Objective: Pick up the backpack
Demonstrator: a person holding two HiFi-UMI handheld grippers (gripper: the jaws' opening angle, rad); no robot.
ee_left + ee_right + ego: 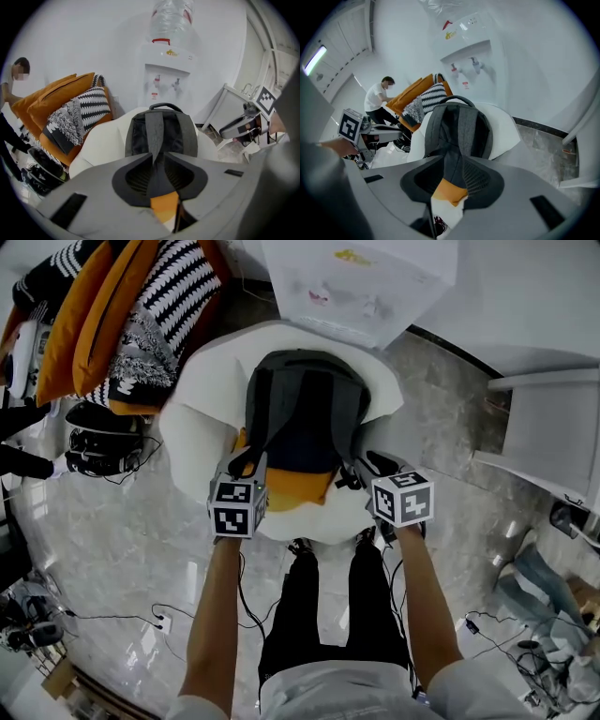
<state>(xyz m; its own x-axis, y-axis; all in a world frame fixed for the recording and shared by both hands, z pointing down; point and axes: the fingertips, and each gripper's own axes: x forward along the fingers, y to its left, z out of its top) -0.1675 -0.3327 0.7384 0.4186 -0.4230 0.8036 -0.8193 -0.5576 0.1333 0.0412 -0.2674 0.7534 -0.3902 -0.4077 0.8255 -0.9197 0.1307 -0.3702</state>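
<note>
A dark grey backpack [302, 413] stands upright in a white armchair [202, 427], its foot on an orange seat cushion [305, 486]. My left gripper [246, 465] is at the pack's lower left corner, by a strap, and my right gripper [375, 468] is at its lower right corner. In the left gripper view the jaws of the left gripper [159, 180] stand apart, with the backpack [161, 133] and orange cushion showing through the gap. The right gripper [457, 180] is likewise open, facing the backpack [459, 129]. Neither pair of pads presses on anything.
A water dispenser [356, 282] stands behind the armchair. To the left is a sofa [122, 315] with orange and striped cushions and black gear [103, 442] on the floor. White furniture [553, 427] is at the right. Cables [159, 620] trail over the marble floor. A person [377, 98] stands by the sofa.
</note>
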